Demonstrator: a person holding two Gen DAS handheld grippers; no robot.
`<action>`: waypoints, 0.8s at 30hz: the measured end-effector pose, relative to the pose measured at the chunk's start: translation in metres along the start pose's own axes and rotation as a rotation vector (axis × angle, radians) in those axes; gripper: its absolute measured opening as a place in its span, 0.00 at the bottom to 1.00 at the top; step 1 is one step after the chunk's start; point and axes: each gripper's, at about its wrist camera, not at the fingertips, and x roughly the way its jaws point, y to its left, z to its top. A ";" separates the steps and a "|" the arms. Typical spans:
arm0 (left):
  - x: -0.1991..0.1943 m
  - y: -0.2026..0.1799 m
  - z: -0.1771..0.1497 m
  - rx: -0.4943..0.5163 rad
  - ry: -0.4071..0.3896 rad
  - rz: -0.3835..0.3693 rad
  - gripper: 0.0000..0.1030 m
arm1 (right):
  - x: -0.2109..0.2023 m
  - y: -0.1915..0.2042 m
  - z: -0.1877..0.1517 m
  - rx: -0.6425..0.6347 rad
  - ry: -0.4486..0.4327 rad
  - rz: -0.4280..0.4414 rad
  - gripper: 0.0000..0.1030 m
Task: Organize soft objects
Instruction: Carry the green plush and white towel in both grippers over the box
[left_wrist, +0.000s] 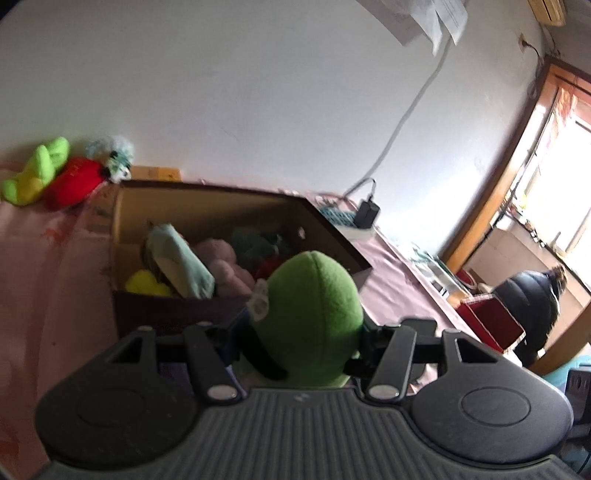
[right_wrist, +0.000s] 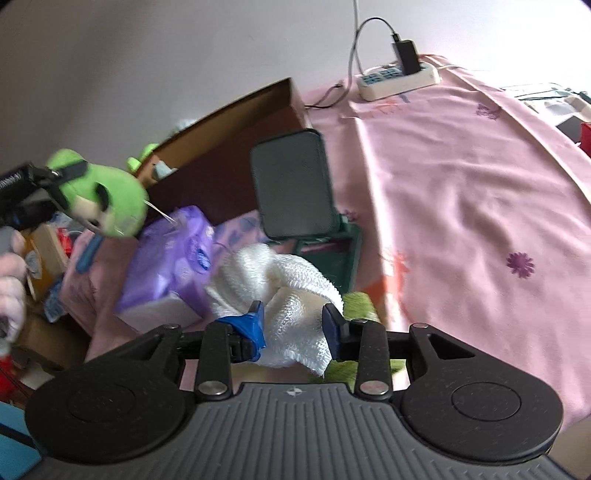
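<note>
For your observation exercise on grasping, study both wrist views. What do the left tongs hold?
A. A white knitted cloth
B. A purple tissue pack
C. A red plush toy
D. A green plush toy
D: the left tongs are closed around the green plush toy, held up in front of the cardboard box; the right wrist view shows the same grip from the side.
</note>
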 end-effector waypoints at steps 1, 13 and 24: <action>-0.004 0.004 0.004 -0.007 -0.016 0.013 0.57 | -0.002 -0.005 0.000 0.024 -0.012 -0.002 0.18; -0.018 0.030 0.020 -0.064 -0.063 0.061 0.57 | 0.021 -0.010 0.012 0.118 0.003 0.088 0.24; -0.020 0.040 0.026 -0.110 -0.083 0.010 0.57 | 0.062 0.051 0.002 -0.162 0.061 0.021 0.29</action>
